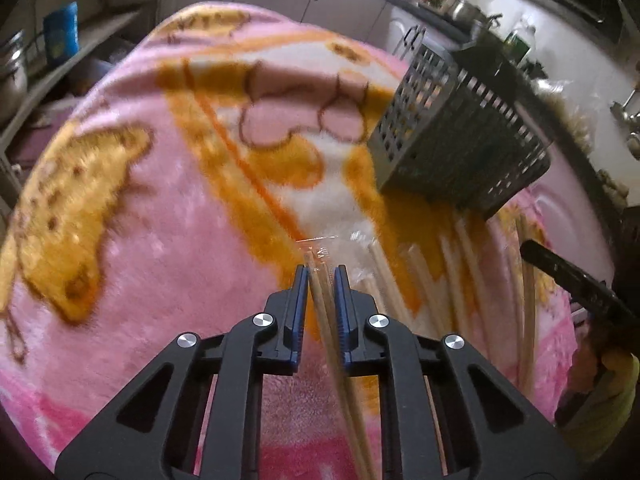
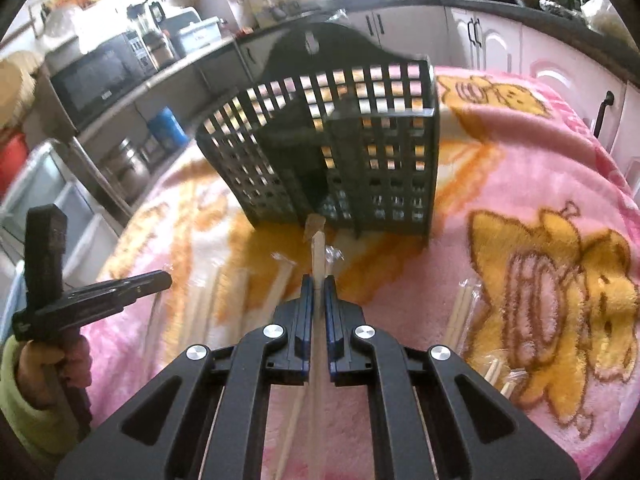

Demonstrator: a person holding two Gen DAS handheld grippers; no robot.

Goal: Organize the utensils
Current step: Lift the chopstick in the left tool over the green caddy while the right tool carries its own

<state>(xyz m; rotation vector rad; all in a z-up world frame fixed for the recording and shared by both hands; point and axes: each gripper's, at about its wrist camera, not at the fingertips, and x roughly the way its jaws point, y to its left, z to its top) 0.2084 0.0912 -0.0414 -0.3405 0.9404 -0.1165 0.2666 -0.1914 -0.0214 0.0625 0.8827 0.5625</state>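
Chopsticks in clear plastic sleeves are the things being sorted. One wrapped pair [image 1: 325,300] sits clamped between the blue pads [image 1: 301,312] of the left gripper [image 1: 322,280], its wooden sticks running back under the black frame while the crinkled sleeve tip pokes out ahead of the fingertips. A second wrapped pair [image 2: 319,258] is pinched in the same way by the right gripper [image 2: 318,284], its tip pointing at the foot of the caddy.

More wrapped pairs [image 1: 460,256] lie loose on the blanket beside the left gripper, and in the right wrist view another small bunch [image 2: 460,312] lies well off to the right side.

Just beyond both grippers stands the dark slotted utensil caddy [image 2: 384,152], a grid-walled holder with a divider inside, resting on the cloth.

Everything sits on a fuzzy pink blanket [image 1: 168,240] printed with yellow cartoon bears. Around it runs a kitchen: white cupboards [image 2: 492,40], a microwave [image 2: 96,72] on the counter, and steel pots [image 2: 124,164] on a lower shelf.
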